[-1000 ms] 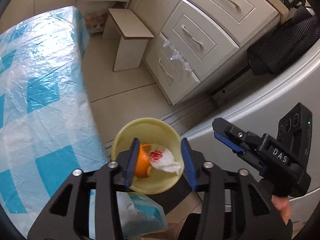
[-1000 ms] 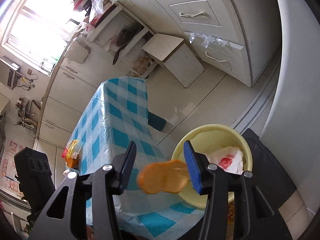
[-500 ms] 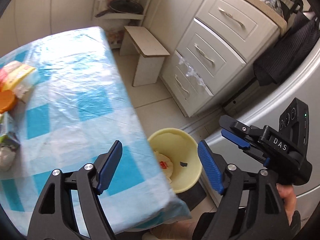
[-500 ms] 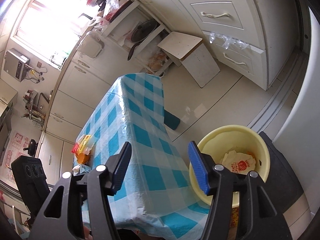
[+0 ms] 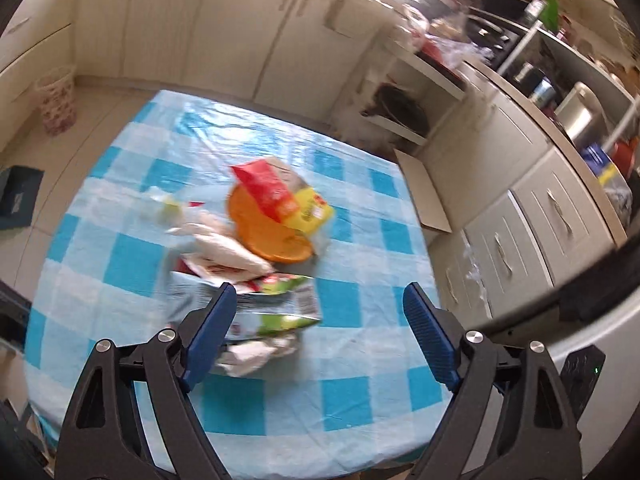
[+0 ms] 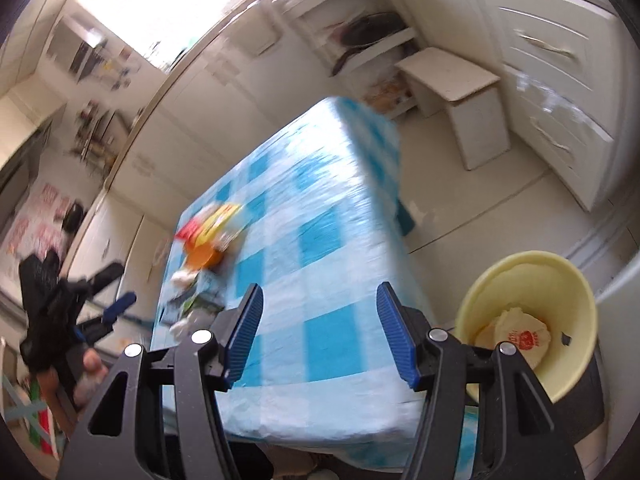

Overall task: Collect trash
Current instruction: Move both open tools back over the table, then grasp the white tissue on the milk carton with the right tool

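Observation:
A heap of trash lies on the blue checked table (image 5: 360,392): an orange plate (image 5: 268,236), a red and yellow snack bag (image 5: 280,196), white crumpled wrappers (image 5: 224,248) and a green and white packet (image 5: 272,308). My left gripper (image 5: 316,340) is open and empty, just above the near end of the heap. My right gripper (image 6: 318,336) is open and empty over the table's near part (image 6: 320,264). The yellow bin (image 6: 560,292) stands on the floor to its right, with a white wrapper (image 6: 516,336) inside. The left gripper (image 6: 96,304) shows at far left.
A small white stool (image 6: 460,96) stands past the table's far end. White drawer cabinets (image 5: 532,232) line the right side. A patterned basket (image 5: 56,104) stands on the floor at far left. The heap also shows in the right wrist view (image 6: 208,240).
Both grippers have swung from the yellow bin back over the table. The orange peel has left the right gripper. The left gripper now faces the trash heap.

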`<move>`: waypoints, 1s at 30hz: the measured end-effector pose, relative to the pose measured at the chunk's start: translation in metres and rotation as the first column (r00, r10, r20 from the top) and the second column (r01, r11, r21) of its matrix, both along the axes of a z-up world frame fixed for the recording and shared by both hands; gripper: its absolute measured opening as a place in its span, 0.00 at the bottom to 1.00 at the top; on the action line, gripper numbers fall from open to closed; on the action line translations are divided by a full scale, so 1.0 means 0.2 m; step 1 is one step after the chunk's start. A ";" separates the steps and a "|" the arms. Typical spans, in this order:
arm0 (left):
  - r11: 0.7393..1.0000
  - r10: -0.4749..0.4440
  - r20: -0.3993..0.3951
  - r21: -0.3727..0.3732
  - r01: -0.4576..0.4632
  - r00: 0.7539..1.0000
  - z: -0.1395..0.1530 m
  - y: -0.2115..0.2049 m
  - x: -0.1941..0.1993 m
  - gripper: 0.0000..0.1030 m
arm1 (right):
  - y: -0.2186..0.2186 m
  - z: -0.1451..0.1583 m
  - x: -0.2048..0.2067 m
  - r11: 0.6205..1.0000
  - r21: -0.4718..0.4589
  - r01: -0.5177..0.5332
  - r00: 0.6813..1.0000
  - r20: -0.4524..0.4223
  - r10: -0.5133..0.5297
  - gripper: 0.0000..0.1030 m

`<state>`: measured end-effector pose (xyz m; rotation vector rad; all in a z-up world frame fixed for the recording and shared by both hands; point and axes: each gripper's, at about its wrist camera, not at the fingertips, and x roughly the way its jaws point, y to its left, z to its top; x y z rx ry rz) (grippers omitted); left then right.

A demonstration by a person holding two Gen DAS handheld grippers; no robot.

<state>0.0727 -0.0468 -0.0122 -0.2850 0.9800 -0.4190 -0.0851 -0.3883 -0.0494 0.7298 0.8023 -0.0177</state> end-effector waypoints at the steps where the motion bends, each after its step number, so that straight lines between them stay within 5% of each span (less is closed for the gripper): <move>1: 0.999 0.046 -0.022 0.007 -0.046 0.999 -0.02 0.07 0.03 0.79 | 0.08 0.01 0.04 0.999 -0.021 -0.043 0.999 0.002 0.043 0.56; 9: 0.980 0.201 -0.155 0.039 -0.197 0.967 -0.18 0.40 0.14 0.79 | 0.63 0.01 0.26 0.947 -0.115 -0.299 0.953 0.010 0.302 0.58; 16: 0.982 0.188 -0.177 0.047 -0.182 0.966 -0.26 0.43 0.16 0.79 | 0.87 -0.08 0.41 0.929 -0.137 -0.343 0.939 -0.014 0.344 0.63; 25: 0.987 0.158 -0.175 0.064 -0.149 0.972 -0.26 0.40 0.17 0.79 | 0.91 -0.14 0.51 0.937 -0.123 -0.327 0.944 -0.008 0.329 0.62; 28: 0.987 0.152 -0.176 0.070 -0.141 0.973 -0.27 0.38 0.17 0.79 | 0.95 -0.15 0.53 0.930 -0.122 -0.347 0.937 -0.006 0.349 0.51; 30: 0.987 0.150 -0.176 0.077 -0.139 0.973 -0.27 0.37 0.17 0.79 | 0.96 -0.16 0.54 0.922 -0.130 -0.364 0.931 -0.006 0.366 0.36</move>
